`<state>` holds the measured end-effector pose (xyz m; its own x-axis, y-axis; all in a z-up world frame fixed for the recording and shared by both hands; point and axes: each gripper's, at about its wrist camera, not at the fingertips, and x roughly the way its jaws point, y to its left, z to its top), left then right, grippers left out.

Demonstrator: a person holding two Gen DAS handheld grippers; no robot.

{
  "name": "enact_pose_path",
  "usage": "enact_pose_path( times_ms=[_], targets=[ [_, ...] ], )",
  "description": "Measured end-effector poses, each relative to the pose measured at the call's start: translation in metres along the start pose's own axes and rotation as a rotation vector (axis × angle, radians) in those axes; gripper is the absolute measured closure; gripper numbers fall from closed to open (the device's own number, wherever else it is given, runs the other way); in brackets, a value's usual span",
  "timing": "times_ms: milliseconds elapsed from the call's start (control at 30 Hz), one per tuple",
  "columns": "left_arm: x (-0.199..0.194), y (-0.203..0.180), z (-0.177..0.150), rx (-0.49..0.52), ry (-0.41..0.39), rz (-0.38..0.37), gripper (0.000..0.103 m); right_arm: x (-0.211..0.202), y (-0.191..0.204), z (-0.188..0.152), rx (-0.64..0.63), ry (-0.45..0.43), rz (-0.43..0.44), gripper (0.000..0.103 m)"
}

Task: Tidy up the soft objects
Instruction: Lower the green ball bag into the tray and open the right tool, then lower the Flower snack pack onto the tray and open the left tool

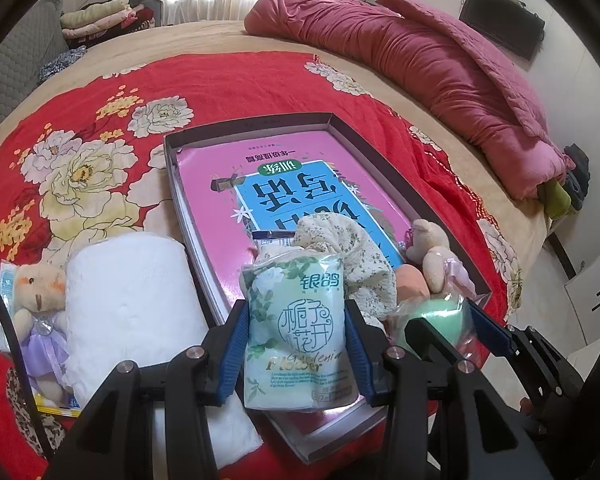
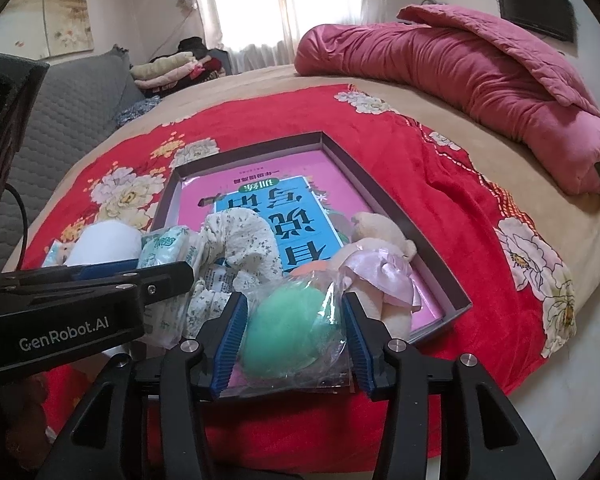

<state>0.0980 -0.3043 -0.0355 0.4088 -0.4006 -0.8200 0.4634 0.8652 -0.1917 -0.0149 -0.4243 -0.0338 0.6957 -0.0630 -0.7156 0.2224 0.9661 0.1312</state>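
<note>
Tissue pack [image 1: 296, 332]: soft white-green floral wrapper, upright btwn left gripper [image 1: 296, 344] pads.

Glossy plastic tissue pack [image 1: 296, 332]; plush bear [image 1: 40, 300]; matt cloth bedspread [image 1: 228, 88].

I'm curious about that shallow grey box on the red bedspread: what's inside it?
Inside the shallow grey cardboard box lies a pink book. On it rest a cream floral cloth, a beige teddy and a bagged green sponge. Whatever lies beneath the book is hidden.
</note>
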Motion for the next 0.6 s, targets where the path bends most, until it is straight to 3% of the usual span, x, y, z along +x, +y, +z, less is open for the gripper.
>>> enact_pose_path(
  times_ms=[333, 600],
  targets=[
    [-0.005, 0.004, -0.001, -0.017, -0.001, -0.023, 0.056, -0.015, -0.005, 0.001, 0.014, -0.070, -0.049, 0.034],
    [-0.007, 0.005, -0.005, -0.008, 0.006, -0.024, 0.056, -0.027, -0.019, 0.004, 0.059, -0.124, -0.180, 0.034]
  ],
)
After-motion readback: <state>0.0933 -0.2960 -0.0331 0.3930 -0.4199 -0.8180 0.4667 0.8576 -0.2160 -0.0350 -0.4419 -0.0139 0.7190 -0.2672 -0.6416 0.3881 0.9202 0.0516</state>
